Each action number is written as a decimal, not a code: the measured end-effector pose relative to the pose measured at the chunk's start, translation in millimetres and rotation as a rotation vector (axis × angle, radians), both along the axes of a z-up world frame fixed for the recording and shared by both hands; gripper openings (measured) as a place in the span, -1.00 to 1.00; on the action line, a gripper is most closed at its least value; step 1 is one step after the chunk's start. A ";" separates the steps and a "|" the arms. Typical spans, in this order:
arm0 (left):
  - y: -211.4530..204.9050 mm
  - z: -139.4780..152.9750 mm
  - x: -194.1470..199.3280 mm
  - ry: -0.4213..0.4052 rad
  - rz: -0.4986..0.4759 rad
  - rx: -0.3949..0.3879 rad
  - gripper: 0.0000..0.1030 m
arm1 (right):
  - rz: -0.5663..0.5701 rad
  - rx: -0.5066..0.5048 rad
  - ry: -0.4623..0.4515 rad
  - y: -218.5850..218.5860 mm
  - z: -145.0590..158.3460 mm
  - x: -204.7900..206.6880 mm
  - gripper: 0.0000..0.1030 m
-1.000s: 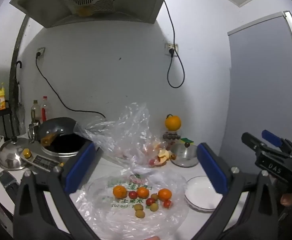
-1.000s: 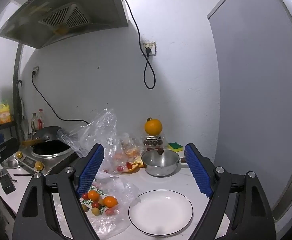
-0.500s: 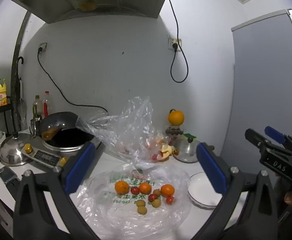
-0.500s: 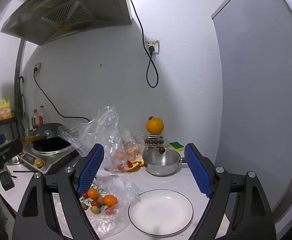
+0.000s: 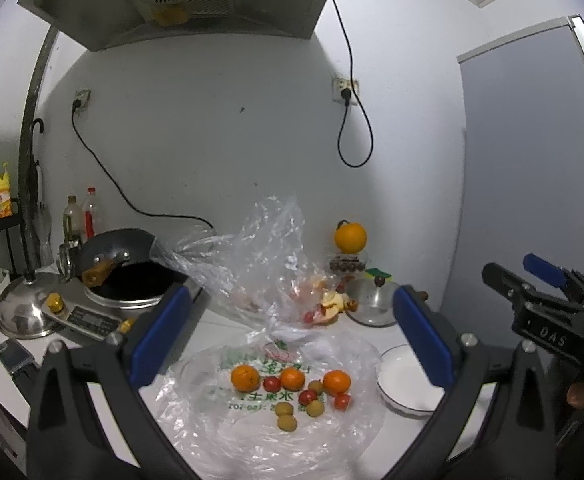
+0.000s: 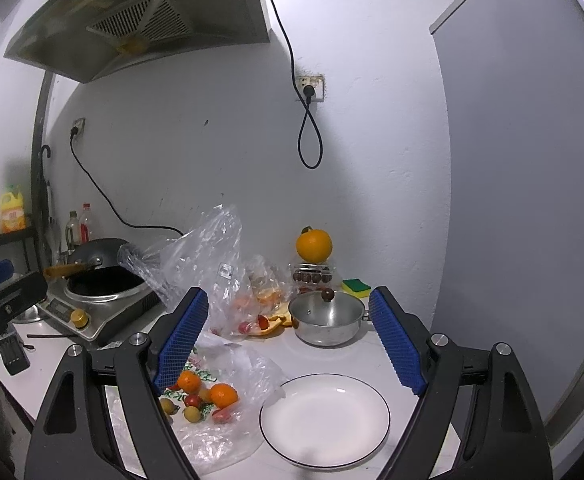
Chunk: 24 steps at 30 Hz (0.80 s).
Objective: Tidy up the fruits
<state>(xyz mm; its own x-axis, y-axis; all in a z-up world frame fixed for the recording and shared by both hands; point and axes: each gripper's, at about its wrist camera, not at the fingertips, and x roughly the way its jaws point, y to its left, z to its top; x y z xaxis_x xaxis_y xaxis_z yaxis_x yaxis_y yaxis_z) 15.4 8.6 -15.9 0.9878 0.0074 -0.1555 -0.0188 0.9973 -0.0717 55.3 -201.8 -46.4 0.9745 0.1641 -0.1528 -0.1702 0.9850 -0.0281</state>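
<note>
Both pairs of tongs are spread wide and hold nothing. The left tongs (image 5: 292, 336) hover above a flattened clear plastic bag (image 5: 268, 432) on the white worktop (image 6: 331, 350); between their blue pads lie three mandarins (image 5: 245, 377), cherry tomatoes (image 5: 271, 383) and small yellowish fruits (image 5: 286, 423). The right tongs (image 6: 290, 344) hang over an empty white plate (image 6: 325, 420), with that fruit pile just left of their left pad. Beyond them stands a small steel pot (image 6: 329, 317).
</note>
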 end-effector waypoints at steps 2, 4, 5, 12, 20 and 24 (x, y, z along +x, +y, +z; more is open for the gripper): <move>-1.0 -0.1 -0.1 -0.012 0.009 0.014 0.97 | 0.001 -0.004 0.000 1.5 -0.8 -0.2 0.66; -1.2 -0.8 -1.1 -0.024 0.013 0.026 0.97 | 0.001 -0.008 0.003 3.1 -1.2 0.2 0.66; -1.4 -1.0 -0.8 -0.026 0.012 0.027 0.97 | 0.002 -0.009 0.003 4.1 -1.4 0.1 0.66; -1.2 -1.8 3.9 -0.023 0.004 0.027 0.97 | 0.016 -0.013 0.015 7.0 -2.3 0.6 0.66; -2.3 -1.5 7.9 -0.015 -0.006 0.014 0.97 | 0.028 -0.019 0.012 9.3 -2.2 -0.3 0.66; -2.6 -1.9 7.7 -0.015 -0.006 0.012 0.97 | 0.035 -0.025 0.018 11.9 -3.1 0.2 0.66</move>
